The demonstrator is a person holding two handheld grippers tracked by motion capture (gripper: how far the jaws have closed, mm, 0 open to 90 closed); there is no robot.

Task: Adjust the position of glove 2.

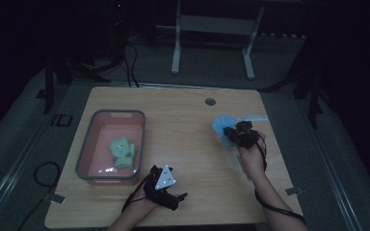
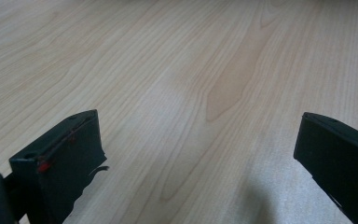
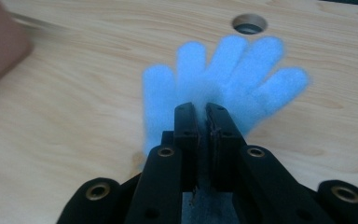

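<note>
A light blue glove (image 1: 220, 126) hangs over the right half of the wooden table (image 1: 188, 159), fingers spread toward the far side. My right gripper (image 1: 236, 132) is shut on it. In the right gripper view the two black jaws (image 3: 203, 112) meet on the glove (image 3: 223, 74) near its palm. My left gripper (image 1: 168, 184), with a grey three-cornered plate on top, rests near the table's front edge. In the left gripper view its jaws (image 2: 198, 119) stand wide open over bare wood. A green glove (image 1: 123, 151) lies inside a pink bin (image 1: 84, 144).
The grey-rimmed pink bin sits on the table's left half and shows blurred in the right gripper view (image 3: 0, 42). A round cable hole (image 1: 210, 101) is near the far edge. A pale strip (image 1: 251, 117) lies just behind the blue glove.
</note>
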